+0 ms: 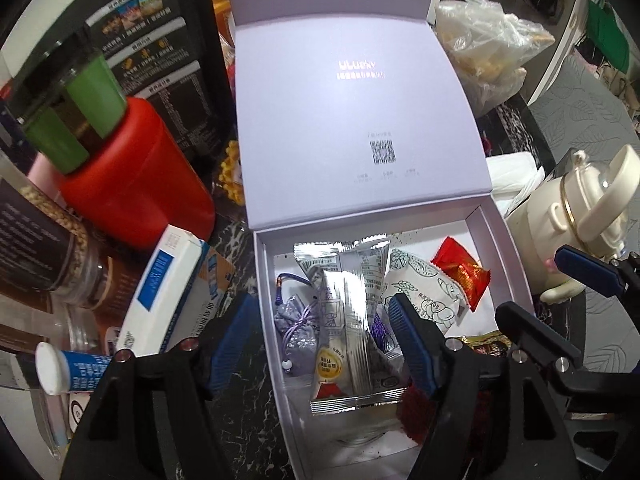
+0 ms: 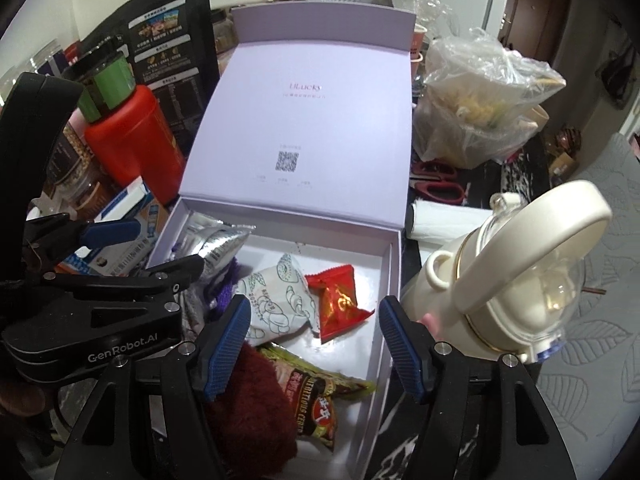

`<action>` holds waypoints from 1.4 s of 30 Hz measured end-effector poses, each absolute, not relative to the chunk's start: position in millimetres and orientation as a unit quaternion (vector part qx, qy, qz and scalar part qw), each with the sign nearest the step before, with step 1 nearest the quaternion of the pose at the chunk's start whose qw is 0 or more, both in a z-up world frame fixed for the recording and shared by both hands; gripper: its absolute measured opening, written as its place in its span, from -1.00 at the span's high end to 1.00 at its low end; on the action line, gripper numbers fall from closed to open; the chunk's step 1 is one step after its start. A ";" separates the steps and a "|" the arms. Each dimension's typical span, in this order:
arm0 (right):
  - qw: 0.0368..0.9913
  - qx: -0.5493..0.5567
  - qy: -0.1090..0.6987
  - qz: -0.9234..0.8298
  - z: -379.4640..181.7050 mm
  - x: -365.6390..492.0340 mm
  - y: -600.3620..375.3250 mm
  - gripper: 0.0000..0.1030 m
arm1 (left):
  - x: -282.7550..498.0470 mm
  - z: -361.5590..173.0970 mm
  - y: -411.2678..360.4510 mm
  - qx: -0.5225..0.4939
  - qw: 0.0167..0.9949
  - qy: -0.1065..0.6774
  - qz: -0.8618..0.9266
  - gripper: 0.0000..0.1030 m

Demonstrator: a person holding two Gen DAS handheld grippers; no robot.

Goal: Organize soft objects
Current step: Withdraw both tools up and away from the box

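Presently I hold both hand-held grippers, left [image 1: 322, 342] and right [image 2: 314, 346], spread apart and empty over the lilac box [image 1: 268, 280]; silver packet [image 1: 348, 320] and red packet [image 2: 338, 300] lie inside.

We are looking at a home: food jars [image 1: 48, 248], a cream kettle [image 2: 516, 288] and a bagged snack [image 2: 480, 108] are crowding a marble tabletop [image 1: 236, 240].

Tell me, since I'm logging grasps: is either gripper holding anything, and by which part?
Nothing is held. The left gripper and right gripper are both open, hovering over the packets in the lilac box.
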State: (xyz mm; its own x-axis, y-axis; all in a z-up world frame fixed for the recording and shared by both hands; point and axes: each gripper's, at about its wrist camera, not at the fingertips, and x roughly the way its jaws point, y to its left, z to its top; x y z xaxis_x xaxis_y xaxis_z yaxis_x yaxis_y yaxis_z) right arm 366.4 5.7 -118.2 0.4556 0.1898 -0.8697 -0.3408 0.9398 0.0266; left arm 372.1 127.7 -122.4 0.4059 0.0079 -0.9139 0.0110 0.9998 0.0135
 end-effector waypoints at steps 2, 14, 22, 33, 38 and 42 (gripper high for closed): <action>0.853 -0.077 0.492 0.158 -110.2 364.7 5.9 -0.30 | 372.0 -112.3 127.2 0.007 0.843 0.537 0.003 -0.35; 0.880 -0.076 0.440 0.162 -53.5 353.0 -3.4 -0.30 | 353.0 -40.0 126.6 -0.006 0.882 0.471 0.021 -0.35; 0.897 -0.067 0.406 0.162 -11.6 336.9 -18.0 -0.32 | 327.3 13.5 118.0 -0.003 0.904 0.428 0.020 -0.35; 0.910 -0.058 0.377 0.161 32.6 289.2 -39.6 -0.36 | 275.8 56.0 101.8 0.003 0.919 0.395 0.013 -0.35; 0.916 -0.054 0.365 0.156 44.1 265.4 -50.1 -0.40 | 248.4 67.9 95.2 0.001 0.923 0.384 0.010 -0.35; 0.921 -0.048 0.354 0.153 53.7 241.5 -60.6 -0.40 | 222.9 77.9 90.0 0.000 0.929 0.371 0.005 -0.35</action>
State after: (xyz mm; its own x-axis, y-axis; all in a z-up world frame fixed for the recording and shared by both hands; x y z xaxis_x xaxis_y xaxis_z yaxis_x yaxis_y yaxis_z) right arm 241.5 -60.6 53.7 0.7022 0.2477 -0.6675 -0.3151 0.9488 0.0205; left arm 222.9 90.0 77.9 0.7250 0.0091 -0.6887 -0.0095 0.9999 0.0032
